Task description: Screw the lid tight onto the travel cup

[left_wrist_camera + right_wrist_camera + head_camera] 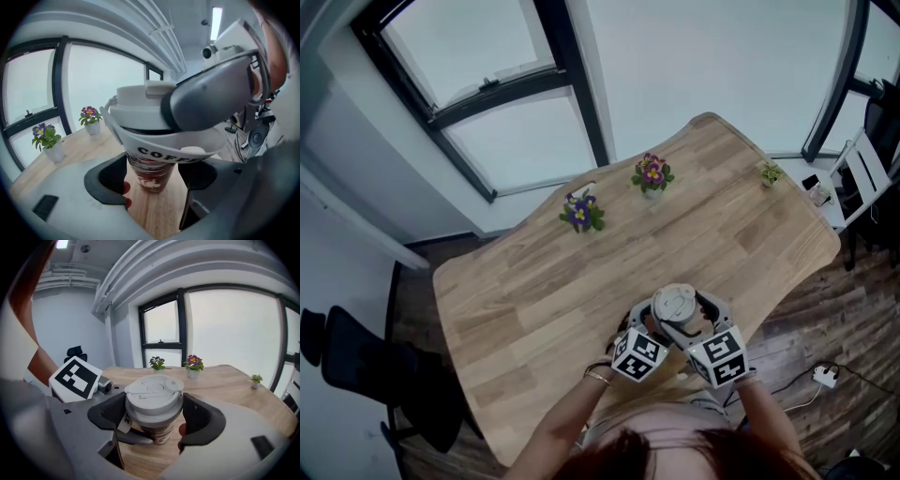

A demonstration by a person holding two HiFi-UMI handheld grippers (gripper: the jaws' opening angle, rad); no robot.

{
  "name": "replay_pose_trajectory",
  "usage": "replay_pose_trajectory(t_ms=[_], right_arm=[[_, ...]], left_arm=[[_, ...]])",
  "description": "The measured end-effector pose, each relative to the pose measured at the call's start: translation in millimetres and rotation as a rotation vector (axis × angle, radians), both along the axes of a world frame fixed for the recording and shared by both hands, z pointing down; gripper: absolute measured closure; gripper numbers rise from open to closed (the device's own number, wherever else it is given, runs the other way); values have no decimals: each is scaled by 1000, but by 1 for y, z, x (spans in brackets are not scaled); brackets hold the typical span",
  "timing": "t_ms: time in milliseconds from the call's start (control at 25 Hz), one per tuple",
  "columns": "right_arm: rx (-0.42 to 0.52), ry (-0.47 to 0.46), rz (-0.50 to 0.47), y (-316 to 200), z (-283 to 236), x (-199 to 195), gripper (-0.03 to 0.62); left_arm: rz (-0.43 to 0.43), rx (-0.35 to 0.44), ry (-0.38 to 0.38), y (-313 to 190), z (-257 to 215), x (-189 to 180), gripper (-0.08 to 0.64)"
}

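The pads (pixel 202 417) of the right gripper (pixel 154 414) are clamped on the lid (pixel 153 394) of the travel cup (pixel 155 433), one pad against each side of the lid's rim; the lid is seated level on top of the cup. The pads (pixel 108 180) of the left gripper (pixel 152 177) are closed on the lower body of the cup, under the white lettered band (pixel 164 152); the right gripper's grey jaw is seen above that band, across the lid. The cup is held upright, its base on the wooden table (pixel 534 300), close to the edge nearest the person; in the head view the two marker cubes (pixel 637 354) are set side by side just beside the cup, on the person's side. Three potted plants are placed well apart along the far edge: a purple-flowered plant (pixel 581 211), a pink-flowered plant (pixel 652 174), and a small green plant (pixel 772 173). A black chair (pixel 356 361) is seen at the left of the table.
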State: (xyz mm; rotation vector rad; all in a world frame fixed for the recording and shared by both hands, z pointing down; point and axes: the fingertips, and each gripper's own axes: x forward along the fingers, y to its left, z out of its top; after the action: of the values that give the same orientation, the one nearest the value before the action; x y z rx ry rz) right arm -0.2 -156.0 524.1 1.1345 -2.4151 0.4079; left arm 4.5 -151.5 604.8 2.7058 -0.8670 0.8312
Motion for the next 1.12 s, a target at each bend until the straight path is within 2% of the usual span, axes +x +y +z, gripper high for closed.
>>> replay_pose_trajectory(t_ms=[40, 120, 240, 360, 440, 560, 760, 840, 960, 1120], right_arm=[[1, -5, 14, 0, 0, -1, 224], [-19, -14, -17, 1, 1, -2, 222], [-62, 1, -134, 4, 0, -2, 222], [-65, 26, -267, 8, 0, -5, 216], [-58, 33, -322, 8, 0, -7, 218], [-49, 17, -287, 7, 0, -7, 218], [-4, -25, -40, 1, -2, -2, 218], [4, -41, 26, 0, -2, -2, 218], [-18, -81, -5, 2, -3, -3, 218], [-49, -23, -150, 6, -1, 1, 216]], left_arm=[[-16, 0, 3, 0, 0, 0, 225], [-5, -9, 6, 0, 1, -1, 225], [120, -34, -3, 5, 3, -3, 225], [259, -48, -42, 12, 3, -4, 225], [284, -44, -65, 12, 3, -3, 225], [224, -33, -58, 10, 3, -2, 225], [67, -1, -31, 4, 1, -1, 225], [14, 7, -19, 3, 1, -2, 225], [31, -3, -16, 3, 2, -2, 225], [168, -21, -28, 8, 4, -3, 225]])
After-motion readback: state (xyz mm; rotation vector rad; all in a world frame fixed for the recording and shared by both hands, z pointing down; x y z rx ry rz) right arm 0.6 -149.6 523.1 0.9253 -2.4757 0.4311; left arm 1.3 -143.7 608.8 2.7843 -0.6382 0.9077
